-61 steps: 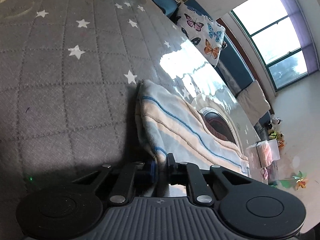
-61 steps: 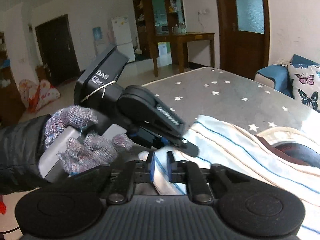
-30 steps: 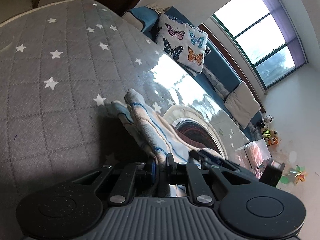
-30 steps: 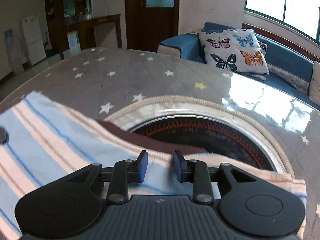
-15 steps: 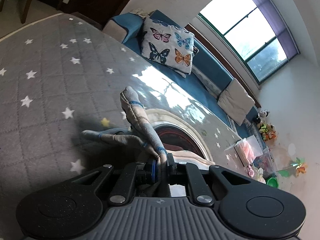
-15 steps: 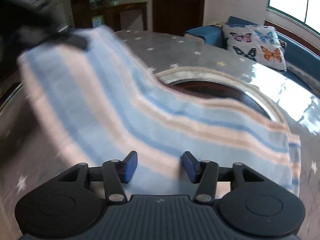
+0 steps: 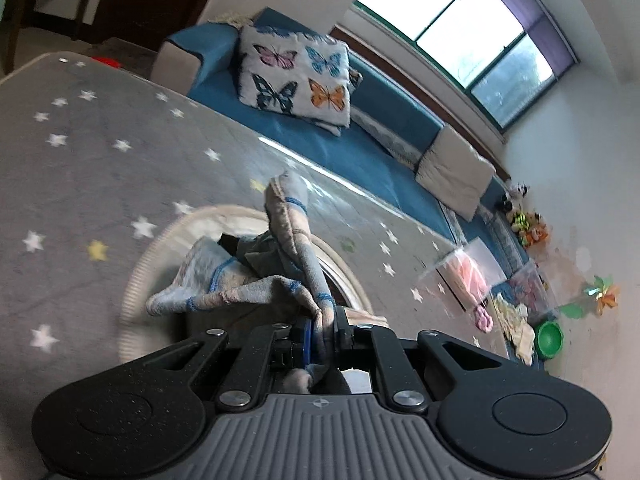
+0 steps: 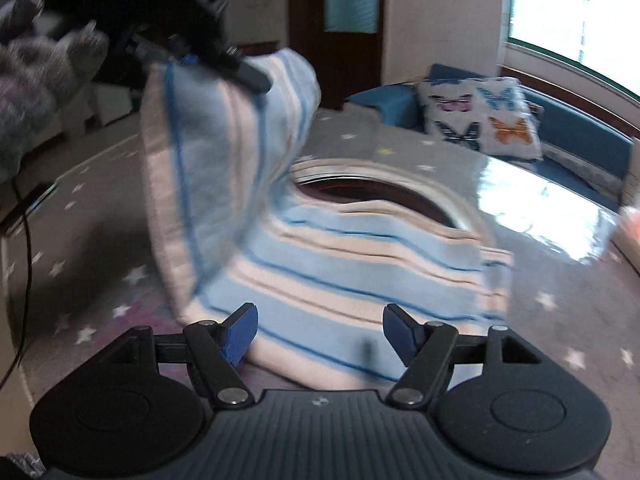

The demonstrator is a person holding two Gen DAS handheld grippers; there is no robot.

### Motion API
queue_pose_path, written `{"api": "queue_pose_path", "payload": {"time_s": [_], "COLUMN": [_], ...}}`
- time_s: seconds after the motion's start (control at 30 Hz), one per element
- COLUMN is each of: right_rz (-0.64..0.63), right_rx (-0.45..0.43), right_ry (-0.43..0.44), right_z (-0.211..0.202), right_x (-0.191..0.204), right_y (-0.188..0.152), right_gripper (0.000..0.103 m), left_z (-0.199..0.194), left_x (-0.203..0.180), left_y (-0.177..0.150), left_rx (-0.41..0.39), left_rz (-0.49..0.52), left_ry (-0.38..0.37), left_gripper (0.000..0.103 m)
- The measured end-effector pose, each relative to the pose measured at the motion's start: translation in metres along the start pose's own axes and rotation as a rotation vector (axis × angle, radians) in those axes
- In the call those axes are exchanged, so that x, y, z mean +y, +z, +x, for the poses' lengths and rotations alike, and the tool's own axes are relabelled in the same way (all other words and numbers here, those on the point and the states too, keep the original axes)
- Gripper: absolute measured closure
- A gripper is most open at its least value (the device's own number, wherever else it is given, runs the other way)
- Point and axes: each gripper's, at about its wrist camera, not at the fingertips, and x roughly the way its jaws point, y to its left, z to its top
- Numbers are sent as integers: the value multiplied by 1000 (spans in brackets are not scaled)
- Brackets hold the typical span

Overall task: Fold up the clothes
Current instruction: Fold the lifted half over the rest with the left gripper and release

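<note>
Striped cloth half lifted off the star-patterned counter

The left tongs (image 7: 322, 330) are clenched on a corner of the blue-and-cream striped cloth (image 8: 340, 276), raising it above the grey counter (image 7: 100, 152). The right tongs (image 8: 320, 330) are spread wide and empty, just over the flat part.

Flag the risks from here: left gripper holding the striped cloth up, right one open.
1. Only the left gripper pinches the blue-and-beige striped cloth, near one edge; it may slip out.
2. The right gripper is open, holding nothing, so the lifted flap could drop crooked.
3. The cloth overlaps the round table opening and may sag in.
</note>
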Motion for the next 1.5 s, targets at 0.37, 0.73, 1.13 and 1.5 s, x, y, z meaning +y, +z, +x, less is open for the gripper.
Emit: {"api": "queue_pose_path", "payload": {"time_s": [0.37,0.73,1.13,1.5], "right_rz": [155,206,239,263], "right_rx": [25,30,3,-81], "right_ry": [-41,-13,9,36], "right_z": [-14,-11,-27,-15], "right_x": [-65,-83,-92,-102], "right_y": [-37,-52,-50,-2], "right_gripper": [32,31,31,33], "left_z": [88,121,92,56], "left_x": [-52,-70,-65,-14], "left_y": [-32,-54,-55,-47], "left_rx": [145,230,157,41], "left_rz": [73,125,232,282], "left_ry": [8,-2,-21,130], "left_gripper": [93,76,44,29]}}
